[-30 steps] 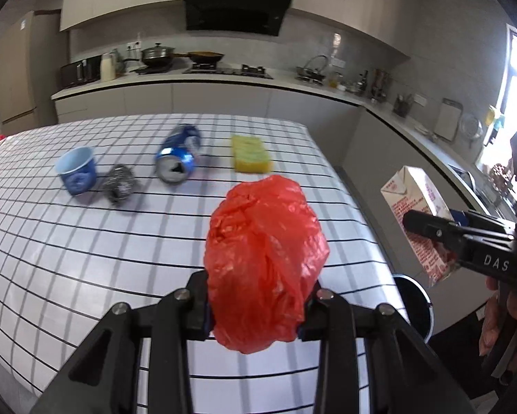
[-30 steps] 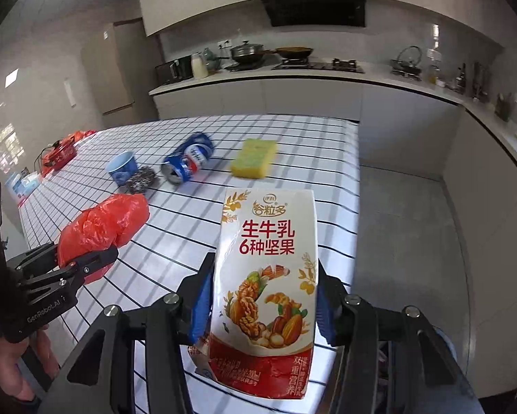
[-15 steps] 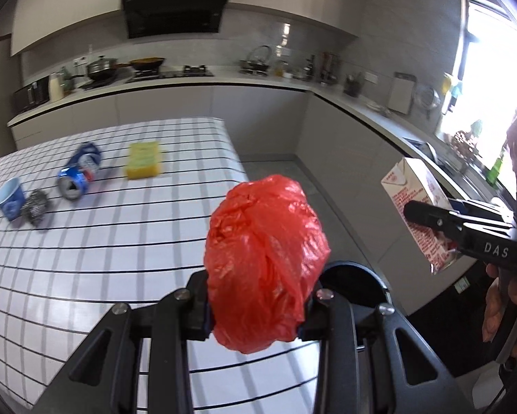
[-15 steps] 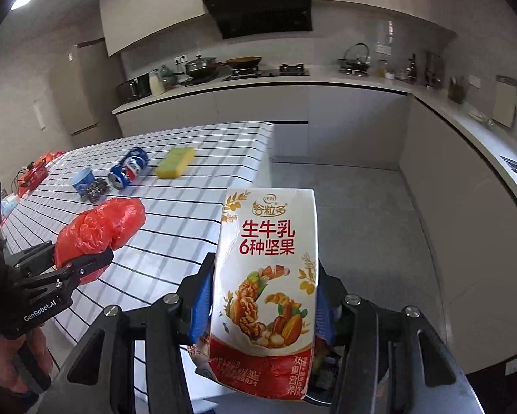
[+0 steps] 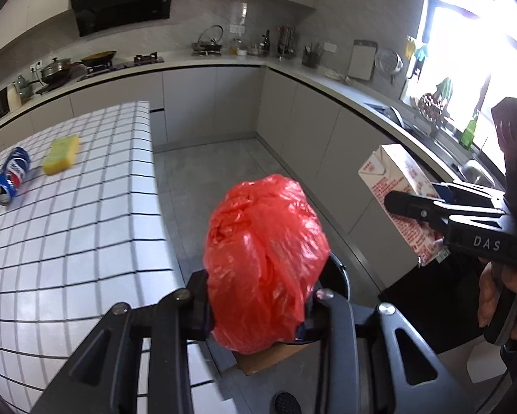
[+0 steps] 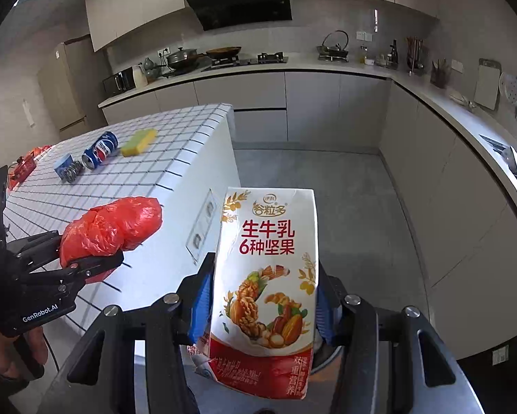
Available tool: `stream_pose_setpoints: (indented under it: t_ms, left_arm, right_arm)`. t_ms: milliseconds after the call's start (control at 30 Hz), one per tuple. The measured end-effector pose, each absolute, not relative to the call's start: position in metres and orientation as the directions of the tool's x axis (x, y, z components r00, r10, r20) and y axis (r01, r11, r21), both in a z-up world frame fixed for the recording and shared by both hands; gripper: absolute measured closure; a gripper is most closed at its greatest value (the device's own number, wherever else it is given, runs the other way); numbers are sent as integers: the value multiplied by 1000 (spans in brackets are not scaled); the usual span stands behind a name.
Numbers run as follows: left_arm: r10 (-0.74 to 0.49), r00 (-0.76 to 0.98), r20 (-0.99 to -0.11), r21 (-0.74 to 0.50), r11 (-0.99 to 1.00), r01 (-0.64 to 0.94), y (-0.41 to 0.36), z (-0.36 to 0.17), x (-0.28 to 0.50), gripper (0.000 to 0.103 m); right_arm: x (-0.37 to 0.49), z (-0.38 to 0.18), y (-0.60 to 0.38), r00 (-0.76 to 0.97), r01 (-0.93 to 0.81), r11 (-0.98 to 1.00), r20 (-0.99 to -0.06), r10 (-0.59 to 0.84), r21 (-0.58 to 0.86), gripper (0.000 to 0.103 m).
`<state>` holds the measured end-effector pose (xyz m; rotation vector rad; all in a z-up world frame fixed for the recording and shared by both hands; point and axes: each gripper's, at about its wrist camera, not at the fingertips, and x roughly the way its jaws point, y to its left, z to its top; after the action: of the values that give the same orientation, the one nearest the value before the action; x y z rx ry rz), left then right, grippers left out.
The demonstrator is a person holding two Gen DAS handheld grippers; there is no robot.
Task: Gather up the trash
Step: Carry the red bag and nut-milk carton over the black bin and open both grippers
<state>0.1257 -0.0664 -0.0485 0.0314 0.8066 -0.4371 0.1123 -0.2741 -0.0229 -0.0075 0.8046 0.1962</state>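
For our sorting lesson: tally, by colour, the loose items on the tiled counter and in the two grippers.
Red: 1, plastic bag
White: 1, milk carton
Blue: 2, soda can, cup
Yellow: 1, sponge
Silver: 1, steel scourer
Total: 6

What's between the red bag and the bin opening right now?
Nothing visible. The left hand-held gripper holds the red bag directly above the dark bin; only air shows between them. A brown cardboard piece pokes up inside the bin under the bag, but its depth isn't clear.
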Motion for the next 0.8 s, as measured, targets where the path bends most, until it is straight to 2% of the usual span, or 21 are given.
stream_pose_setpoints:
  t_ms: [467, 800]
  left_arm:
    - [-331, 550, -766, -141, 922, 360, -126, -96, 117, 68]
    - [-298, 467, -833, -151, 933, 326, -151, -160, 129, 68]
  right_arm:
    - [114, -79, -331, 587, -263, 962, -780, 217, 70, 51]
    - [139, -166, -341, 443, -386, 920, -862, 247, 66, 51]
